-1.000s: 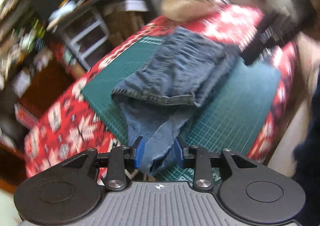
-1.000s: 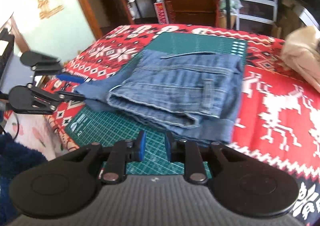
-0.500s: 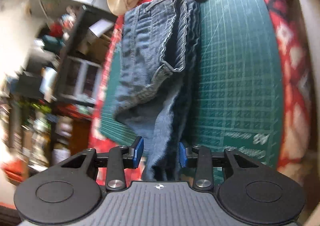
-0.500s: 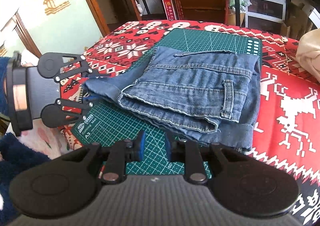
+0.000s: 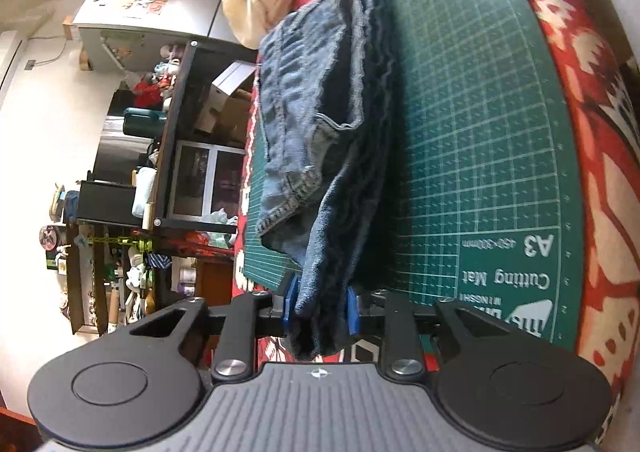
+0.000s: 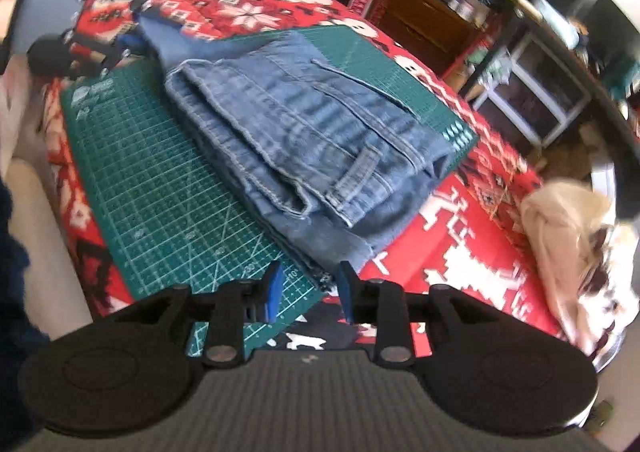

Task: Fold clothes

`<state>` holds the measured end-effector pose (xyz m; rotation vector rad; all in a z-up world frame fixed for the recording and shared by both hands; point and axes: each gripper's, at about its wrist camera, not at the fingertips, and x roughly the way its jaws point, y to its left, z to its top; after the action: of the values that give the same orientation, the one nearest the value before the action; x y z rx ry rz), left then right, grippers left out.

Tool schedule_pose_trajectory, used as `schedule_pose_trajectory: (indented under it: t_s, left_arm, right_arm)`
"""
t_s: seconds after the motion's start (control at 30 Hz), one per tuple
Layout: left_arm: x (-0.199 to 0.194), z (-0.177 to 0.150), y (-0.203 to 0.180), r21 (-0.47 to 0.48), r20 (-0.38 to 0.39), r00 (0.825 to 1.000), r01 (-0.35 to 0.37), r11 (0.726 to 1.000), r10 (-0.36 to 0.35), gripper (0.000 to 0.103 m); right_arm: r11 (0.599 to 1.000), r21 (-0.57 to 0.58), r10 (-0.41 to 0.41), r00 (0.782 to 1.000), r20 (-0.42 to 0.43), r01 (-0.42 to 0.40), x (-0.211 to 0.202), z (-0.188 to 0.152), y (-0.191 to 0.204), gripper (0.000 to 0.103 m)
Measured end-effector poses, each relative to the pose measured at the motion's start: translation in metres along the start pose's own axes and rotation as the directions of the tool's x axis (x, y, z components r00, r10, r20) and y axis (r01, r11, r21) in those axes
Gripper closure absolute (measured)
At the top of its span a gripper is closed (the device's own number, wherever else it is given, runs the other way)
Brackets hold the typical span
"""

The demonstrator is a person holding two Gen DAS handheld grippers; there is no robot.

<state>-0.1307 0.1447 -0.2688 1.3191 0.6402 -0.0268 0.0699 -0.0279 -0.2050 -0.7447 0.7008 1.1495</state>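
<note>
Two grippers, mine. Left gripper (image 5: 318,310), bottom centre of its view: fingers pinching a denim end of the jeans (image 5: 320,140). Right gripper (image 6: 308,290), bottom centre: fingers spread, empty, just short of the nearest corner of the jeans. Jeans folded, mid-frame, on the green cutting mat (image 6: 160,188). Beyond, far right: cream garment (image 6: 568,236) on the red patterned cloth (image 6: 460,228) covering the tabletop.

Right tongs (image 6: 307,290) opened at jeans (image 6: 304,144)
</note>
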Motion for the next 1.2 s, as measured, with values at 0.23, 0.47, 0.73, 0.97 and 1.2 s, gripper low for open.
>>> schedule_pose_trajectory:
  t_s: [0.23, 0.47, 0.73, 0.97, 1.2]
  left_arm:
    - [0.001, -0.003, -0.004, 0.017, 0.021, 1.000, 0.014, 1.000, -0.014, 0.085]
    - [-0.009, -0.007, -0.010, 0.017, 0.037, 0.996, 0.078, 0.997, -0.079, 0.086]
    - [-0.019, -0.015, -0.020, 0.090, 0.039, 0.996, 0.079, 0.993, -0.083, 0.085]
    - [-0.027, -0.056, -0.004, 0.067, -0.084, 0.989, 0.130, 0.989, -0.124, 0.084]
    - [-0.021, -0.088, 0.096, -0.721, -0.040, 0.928, 0.230, 0.654, -0.370, 0.085]
  right_arm:
    - [0.728, 0.664, 0.137, 0.985, 0.100, -0.169, 0.015, -0.019, -0.077, 0.069]
    - [0.736, 0.666, 0.115, 0.992, 0.061, -0.126, 0.022, -0.020, -0.072, 0.086]
    - [0.709, 0.693, 0.116, 0.991, 0.065, -0.128, 0.016, -0.025, -0.068, 0.086]
    - [0.695, 0.707, 0.109, 0.991, 0.072, -0.127, 0.014, -0.026, -0.068, 0.087]
    - [0.662, 0.735, 0.114, 0.989, 0.094, -0.146, 0.011, -0.029, -0.070, 0.087]
